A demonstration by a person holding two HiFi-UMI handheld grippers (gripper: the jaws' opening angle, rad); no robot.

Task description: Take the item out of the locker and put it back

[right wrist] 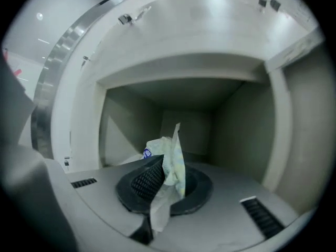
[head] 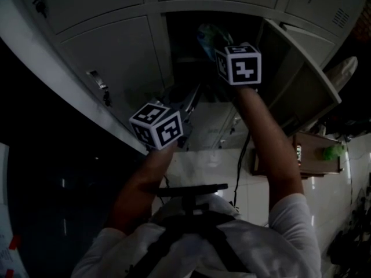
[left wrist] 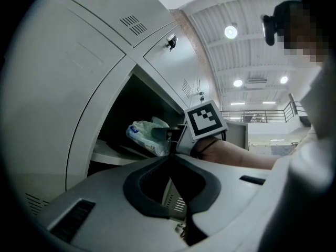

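The item is a crumpled pale plastic packet [right wrist: 172, 161] with a blue mark. My right gripper [right wrist: 167, 176] is shut on it, and a flap of the packet hangs down between the pads. The right gripper view faces into the open locker compartment [right wrist: 231, 135], whose inside looks bare. In the head view the right gripper [head: 215, 51] reaches up at the compartment's mouth with the packet [head: 208, 35] just past its marker cube. From the left gripper view the packet [left wrist: 147, 133] is over the shelf's front edge [left wrist: 113, 154]. My left gripper [left wrist: 169, 160] hangs lower, shut and holding nothing.
The compartment's door [head: 301, 80] stands open to the right. Closed locker doors [head: 116, 57] with latches lie left of and above the opening. A wooden stand [head: 316, 155] sits on the shiny floor at the right. My arms and white sleeves fill the lower head view.
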